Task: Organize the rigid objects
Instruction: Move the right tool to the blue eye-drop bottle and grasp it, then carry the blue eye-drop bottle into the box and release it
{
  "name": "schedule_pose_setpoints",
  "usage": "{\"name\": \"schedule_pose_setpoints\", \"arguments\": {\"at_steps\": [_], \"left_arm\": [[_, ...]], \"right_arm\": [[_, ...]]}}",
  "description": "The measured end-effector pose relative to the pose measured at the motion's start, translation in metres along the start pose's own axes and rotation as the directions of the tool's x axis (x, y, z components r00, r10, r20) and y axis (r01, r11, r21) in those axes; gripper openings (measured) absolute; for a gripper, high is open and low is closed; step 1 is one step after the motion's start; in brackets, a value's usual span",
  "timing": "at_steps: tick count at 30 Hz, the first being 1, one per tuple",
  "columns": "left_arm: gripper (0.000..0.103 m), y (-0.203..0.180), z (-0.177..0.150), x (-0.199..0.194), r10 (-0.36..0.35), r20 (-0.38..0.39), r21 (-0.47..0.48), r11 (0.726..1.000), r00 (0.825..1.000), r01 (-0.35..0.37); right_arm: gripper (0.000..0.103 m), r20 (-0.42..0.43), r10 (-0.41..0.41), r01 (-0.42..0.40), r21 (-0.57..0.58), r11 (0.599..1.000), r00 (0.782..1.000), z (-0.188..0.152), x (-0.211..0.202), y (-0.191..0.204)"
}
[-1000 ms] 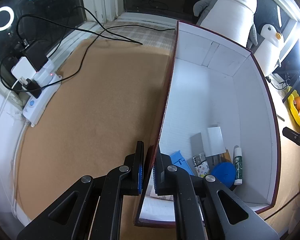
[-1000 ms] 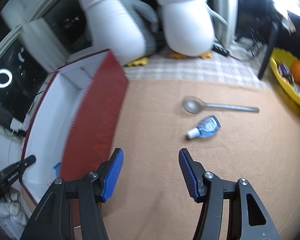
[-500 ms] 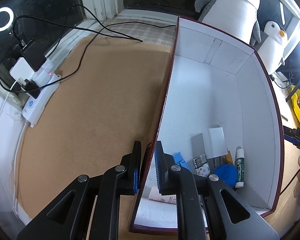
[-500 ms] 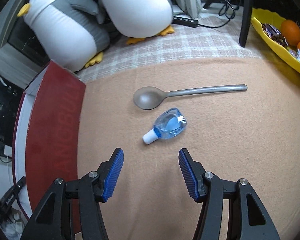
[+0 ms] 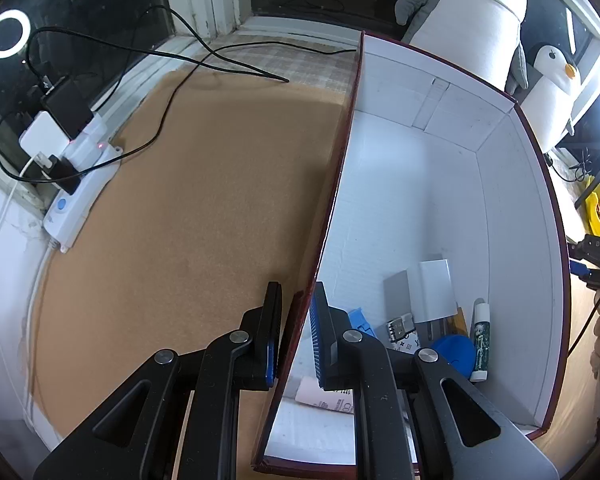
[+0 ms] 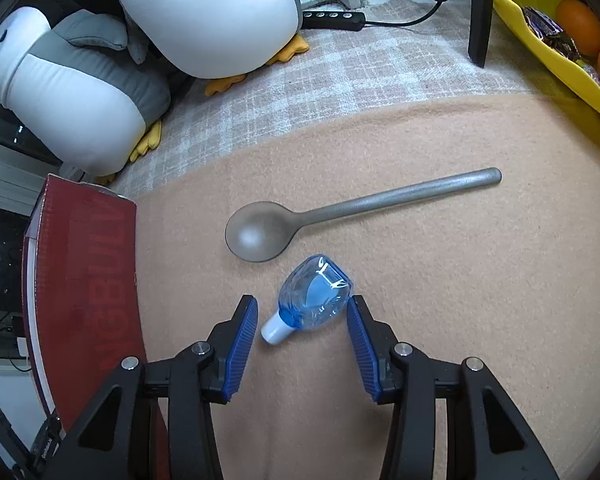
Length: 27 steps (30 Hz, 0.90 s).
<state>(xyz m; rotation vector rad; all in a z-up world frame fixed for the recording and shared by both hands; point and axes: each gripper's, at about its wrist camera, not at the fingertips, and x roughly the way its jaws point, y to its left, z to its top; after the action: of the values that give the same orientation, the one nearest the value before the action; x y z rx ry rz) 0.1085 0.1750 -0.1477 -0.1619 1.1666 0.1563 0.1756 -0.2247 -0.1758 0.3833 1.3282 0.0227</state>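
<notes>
- The right gripper [image 6: 302, 322] is the one at the bottle [image 6: 312, 298]. The bottle lies flat on the tan mat [image 6: 440, 288], right between its two blue pads.
- The bottle lies slanted: the white cap points near and left, the fat blue end points far and right.
- The right jaws have just been closing with the bottle between them. The right pad looks like it touches the fat end. The left pad has a small gap beside the cap. So it is not pinching yet, I think.
- The squeeze will go across the slant, so the bottle may turn a bit as the pads meet it.
- A spoon [image 6: 340, 216] lies just past the bottle, its bowl close to the fat end.
- The left gripper [image 5: 294, 332] is nearly pressed together on the left wall of the box [image 5: 420, 200], one pad on each side of the wall.
- The box sits to the left of the bottle, so that looks like where the bottle goes.
</notes>
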Motion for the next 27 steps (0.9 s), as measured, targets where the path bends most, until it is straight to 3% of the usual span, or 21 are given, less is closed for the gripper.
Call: {"name": "schedule_pose_setpoints", "arguments": {"at_steps": [8, 14, 15, 23, 27], "left_arm": [[0.012, 0.002, -0.001, 0.002, -0.004, -0.004, -0.005, 1.000, 1.000, 0.004], [0.012, 0.004, -0.002, 0.002, -0.010, -0.002, -0.008, 1.000, 1.000, 0.010], [0.012, 0.004, -0.002, 0.002, -0.011, -0.002, -0.009, 1.000, 1.000, 0.011], [0.012, 0.006, -0.005, 0.002, -0.017, -0.002, -0.013, 1.000, 1.000, 0.017], [0.012, 0.007, -0.005, 0.000, -0.023, 0.007, -0.015, 1.000, 1.000, 0.023]], "right_arm": [[0.033, -0.001, -0.085, 0.084, -0.126, 0.988, 0.996, 0.006, 0.010, 0.018], [0.029, 0.022, -0.166, 0.166, -0.237, 0.957, 0.986, -0.001, 0.017, 0.035], [0.029, 0.077, -0.178, 0.190, -0.191, 0.963, 0.981, -0.003, 0.018, 0.037], [0.029, 0.103, -0.215, 0.235, -0.269, 0.934, 0.971, -0.014, 0.014, 0.048], [0.029, 0.105, -0.208, 0.228, -0.261, 0.938, 0.973, -0.017, 0.013, 0.049]]}}
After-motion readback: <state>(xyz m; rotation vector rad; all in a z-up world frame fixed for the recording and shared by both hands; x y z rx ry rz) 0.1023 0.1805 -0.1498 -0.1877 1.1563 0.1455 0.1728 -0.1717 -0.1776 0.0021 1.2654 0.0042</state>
